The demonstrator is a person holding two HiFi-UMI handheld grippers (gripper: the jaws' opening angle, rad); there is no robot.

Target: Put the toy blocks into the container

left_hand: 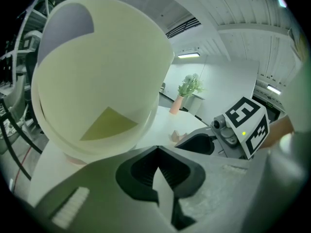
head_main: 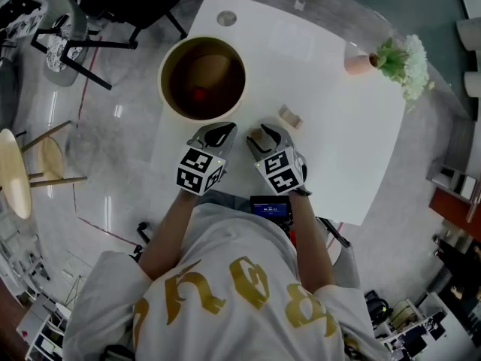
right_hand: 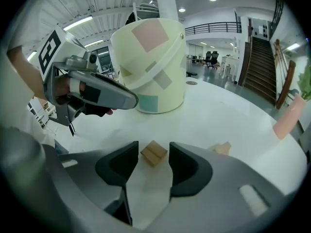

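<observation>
Right hand-held gripper [right_hand: 153, 154] is tilted down at the white bench [head_main: 338, 141], jaws spread wide. A small tan wooden toy block [right_hand: 154, 152] lies flat on the bench between the jaws; the pads sit either side of it and do not press on it. A second tan wooden block [right_hand: 221, 148] lies on the bench just to its right. Left hand-held gripper [left_hand: 156, 154] is beside the right one, jaws pressed together with nothing between them. The round cream-coloured container [right_hand: 150, 72] stands upright on the bench just beyond both grippers, with a small red piece [head_main: 198, 94] in its bottom. A pink vase with a green plant [head_main: 391, 59] lies near the far bench edge.
</observation>
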